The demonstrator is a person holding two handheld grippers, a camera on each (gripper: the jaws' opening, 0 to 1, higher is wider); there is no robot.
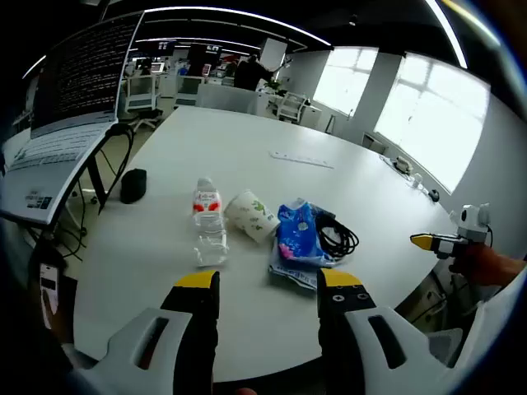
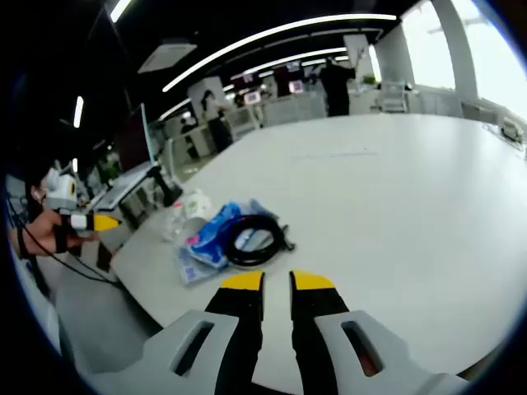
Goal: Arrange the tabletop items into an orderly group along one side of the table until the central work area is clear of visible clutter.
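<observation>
left gripper view looks across the white table (image 1: pixel 346 173) at the blue packet (image 1: pixel 298 234): a tipped paper cup (image 1: pixel 252 216) lies just beside it, a clear water bottle (image 1: pixel 208 222) past the cup, a coiled black cable (image 1: pixel 338 237) touching the packet's other side, a small dark object (image 1: pixel 132 185) well apart. the left gripper (image 1: pixel 268 284) hovers level, jaws spread wide, empty. right gripper view puts the cable (image 2: pixel 253 239) on top of the packet (image 2: pixel 212 239); the right gripper (image 2: pixel 277 282) hangs near it, jaws nearly together, gripping nothing.
</observation>
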